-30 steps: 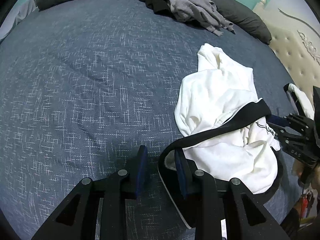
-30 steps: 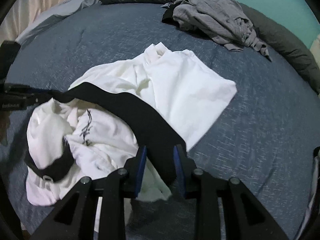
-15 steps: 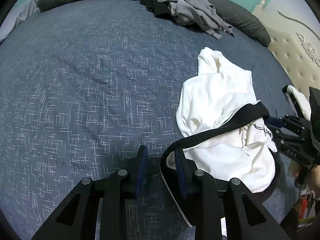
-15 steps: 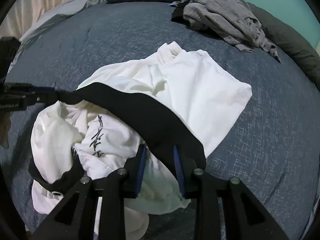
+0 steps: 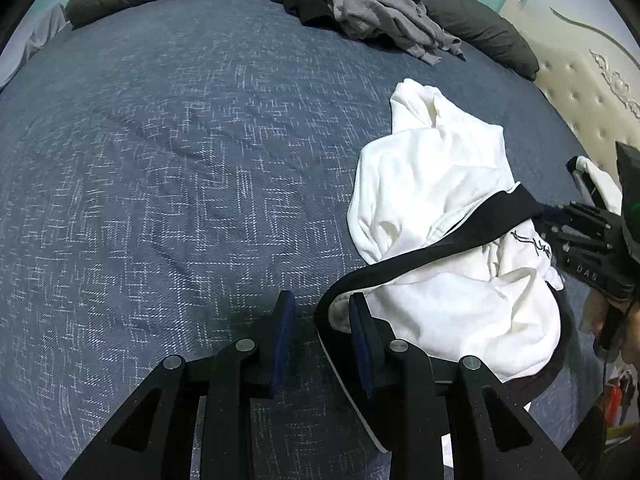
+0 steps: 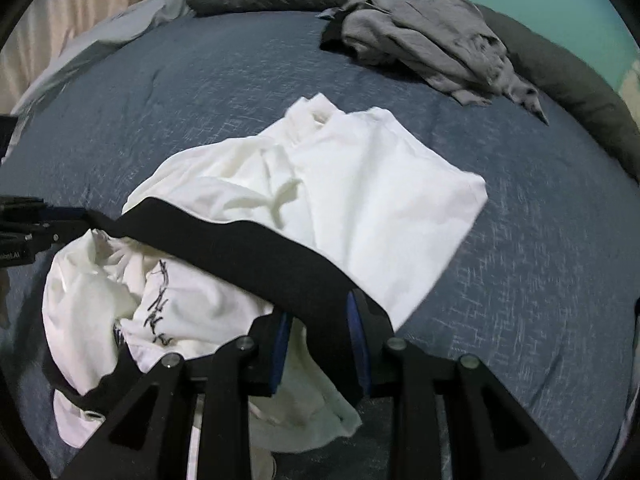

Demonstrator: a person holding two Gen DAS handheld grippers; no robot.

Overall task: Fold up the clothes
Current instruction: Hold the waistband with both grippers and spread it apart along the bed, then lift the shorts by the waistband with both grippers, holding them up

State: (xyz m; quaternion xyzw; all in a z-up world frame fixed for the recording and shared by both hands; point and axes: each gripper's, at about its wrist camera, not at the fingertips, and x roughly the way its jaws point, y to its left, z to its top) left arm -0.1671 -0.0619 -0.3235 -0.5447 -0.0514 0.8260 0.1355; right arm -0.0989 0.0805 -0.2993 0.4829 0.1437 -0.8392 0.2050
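My right gripper (image 6: 320,330): clamped on garment's black band (image 6: 240,248). My left gripper (image 5: 322,320): parted, band beside its right finger; white garment (image 5: 440,208) ahead-right.

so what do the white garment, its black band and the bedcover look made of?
White garment: soft matte knit, probably cotton; it creases loosely.
Black band: smoother, denser strip, maybe elastic or ribbing; unclear.
Bedcover: woven blue-grey fabric with pale crosshatch flecks, matte, faintly dimpled, so possibly padded.

White garment (image 6: 360,200) with black hem band (image 6: 248,252), crumpled on blue bedspread, centre frame; band stretched taut, black lettering (image 6: 158,308) lower left.
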